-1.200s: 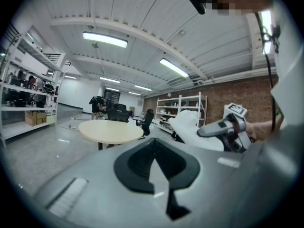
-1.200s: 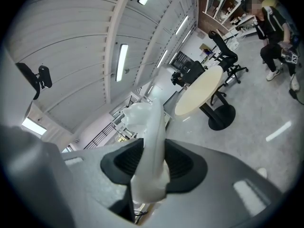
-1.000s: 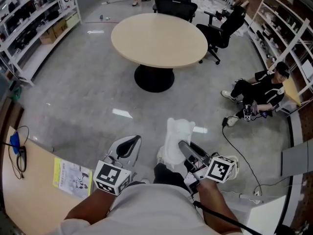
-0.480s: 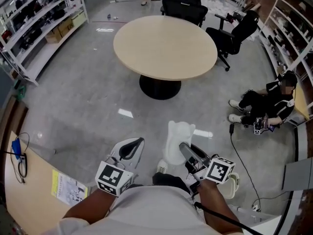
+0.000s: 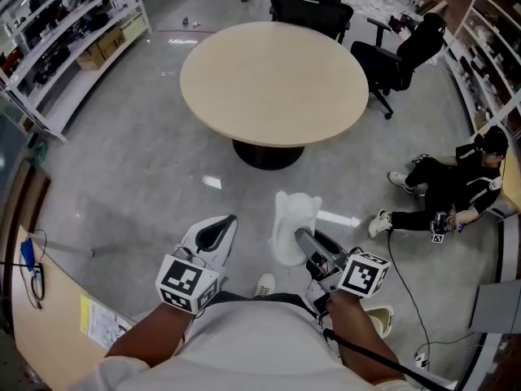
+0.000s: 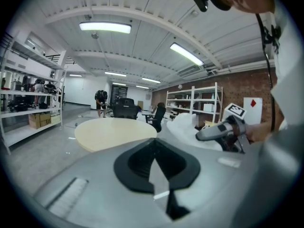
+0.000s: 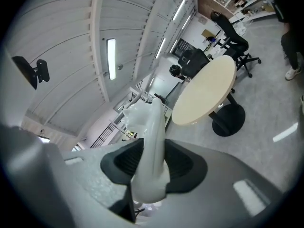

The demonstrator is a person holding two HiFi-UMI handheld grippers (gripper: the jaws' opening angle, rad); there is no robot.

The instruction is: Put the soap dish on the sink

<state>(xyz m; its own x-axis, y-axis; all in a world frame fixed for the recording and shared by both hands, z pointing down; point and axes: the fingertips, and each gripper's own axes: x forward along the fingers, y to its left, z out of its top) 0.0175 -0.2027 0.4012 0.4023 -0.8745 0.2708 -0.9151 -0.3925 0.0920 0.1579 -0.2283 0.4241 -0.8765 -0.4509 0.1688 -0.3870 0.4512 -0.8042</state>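
A white soap dish [image 5: 293,218] is carried above the grey floor, and my right gripper [image 5: 304,242] is shut on its near edge. In the right gripper view the soap dish [image 7: 151,141] stands up between the two black pads, which press on it. My left gripper [image 5: 218,231] is level beside it at the left, its jaws together with nothing between them. In the left gripper view the left gripper [image 6: 155,161] shows a closed seam, with the soap dish [image 6: 186,126] and the right gripper [image 6: 214,131] at the right.
A round beige table [image 5: 273,80] on a black foot stands ahead, with black office chairs [image 5: 313,2] behind it. A person [image 5: 456,187] sits on the floor at the right. Shelves [image 5: 65,31] line the left, and a wooden desk [image 5: 45,324] with a paper is at lower left.
The view has moved forward across the floor: the round table is nearer and the seated person has slid lower right. Both grippers keep their places before the body, dish still gripped.
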